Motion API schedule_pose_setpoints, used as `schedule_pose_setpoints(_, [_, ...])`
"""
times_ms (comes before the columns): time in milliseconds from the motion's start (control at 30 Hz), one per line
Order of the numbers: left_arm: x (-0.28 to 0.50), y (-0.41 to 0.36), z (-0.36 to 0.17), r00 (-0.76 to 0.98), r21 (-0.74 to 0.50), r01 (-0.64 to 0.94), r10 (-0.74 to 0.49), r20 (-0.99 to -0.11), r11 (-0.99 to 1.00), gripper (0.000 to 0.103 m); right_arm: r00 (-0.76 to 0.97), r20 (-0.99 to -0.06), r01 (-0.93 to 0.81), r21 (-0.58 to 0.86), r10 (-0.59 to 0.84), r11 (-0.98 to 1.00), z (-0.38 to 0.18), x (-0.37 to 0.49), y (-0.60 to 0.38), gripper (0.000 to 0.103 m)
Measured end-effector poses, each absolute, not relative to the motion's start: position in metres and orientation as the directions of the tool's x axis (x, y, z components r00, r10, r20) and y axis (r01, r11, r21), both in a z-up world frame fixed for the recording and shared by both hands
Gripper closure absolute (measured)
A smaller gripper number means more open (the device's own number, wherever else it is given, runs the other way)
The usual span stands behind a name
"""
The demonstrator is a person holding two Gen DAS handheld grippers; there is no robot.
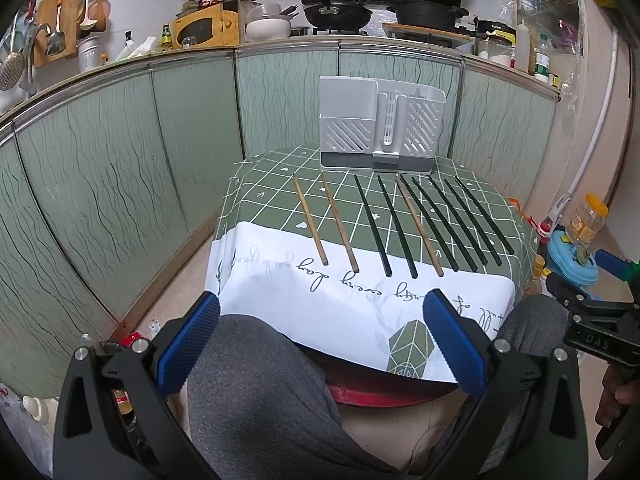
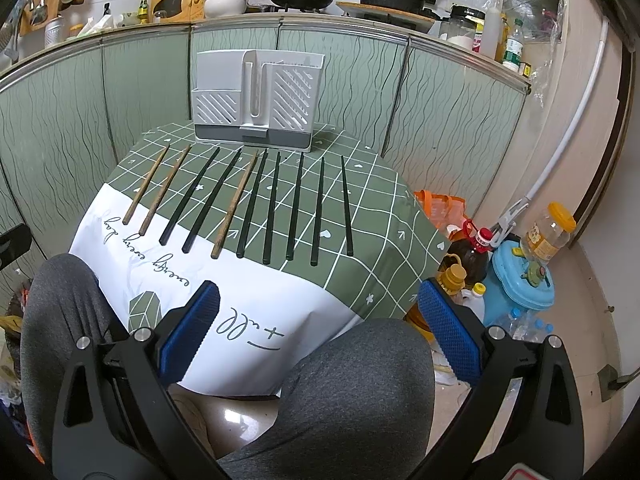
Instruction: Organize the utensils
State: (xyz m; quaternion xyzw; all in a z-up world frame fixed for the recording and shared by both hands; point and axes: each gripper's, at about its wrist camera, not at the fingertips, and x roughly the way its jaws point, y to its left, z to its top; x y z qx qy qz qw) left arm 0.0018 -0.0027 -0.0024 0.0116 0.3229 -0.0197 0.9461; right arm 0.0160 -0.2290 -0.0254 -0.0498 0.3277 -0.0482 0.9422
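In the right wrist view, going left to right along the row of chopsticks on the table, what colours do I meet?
Two wooden chopsticks, two black chopsticks, one wooden chopstick, then five black chopsticks.

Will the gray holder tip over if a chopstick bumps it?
Probably not easily: the utensil holder stands upright on a wide gray base. It looks like thin, slotted plastic and seems empty, so it is likely light and may slide on the tablecloth.
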Motion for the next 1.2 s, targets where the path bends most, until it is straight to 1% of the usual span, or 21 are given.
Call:
schedule_pose_setpoints(100, [0.002,-0.003,-0.004,0.796,0.032,0.029,-0.004,-0.605,0.999,0.004,0.780,-0.613,0.060,-0.126,-0.125,0.990,-0.026,0.016,-0.229,0.008])
schedule_pose_setpoints(533, [0.005,-0.005,-0.012,0.801,0.086,0.013,0.041,-0.597,0.996,0.004,0.773,-0.622,0.061,-0.124,-0.126,0.990,-0.031,0.018,-0.231,0.008])
schedule_pose_setpoints(633, [0.011,0.003,-0.016,0.803,0.061,-0.010,0.044,-0.594,0.998,0.004,0.765,-0.632,0.057,-0.122,-0.122,0.991,-0.035,0.023,-0.234,0.008])
schedule_pose_setpoints(767, [0.025,0.010,-0.022,0.786,0.064,-0.004,0.042,-0.617,0.998,0.004,0.766,-0.630,0.054,-0.139,-0.130,0.989,-0.038,0.030,-0.238,0.008])
schedule_pose_setpoints(900, [0.043,0.011,-0.029,0.773,0.123,0.031,0.054,-0.633,0.992,0.004,0.765,-0.631,0.053,-0.139,-0.129,0.989,-0.042,0.042,-0.246,0.008])
schedule_pose_setpoints(1033, [0.061,0.017,-0.033,0.753,0.089,0.057,0.016,-0.658,0.994,0.004,0.764,-0.635,0.048,-0.111,-0.108,0.993,-0.045,0.056,-0.257,0.008])
schedule_pose_setpoints(1200, [0.086,0.023,-0.041,0.726,0.019,0.057,-0.029,-0.687,0.998,0.004,0.756,-0.650,0.040,-0.075,-0.079,0.996,-0.051,0.076,-0.272,0.008])
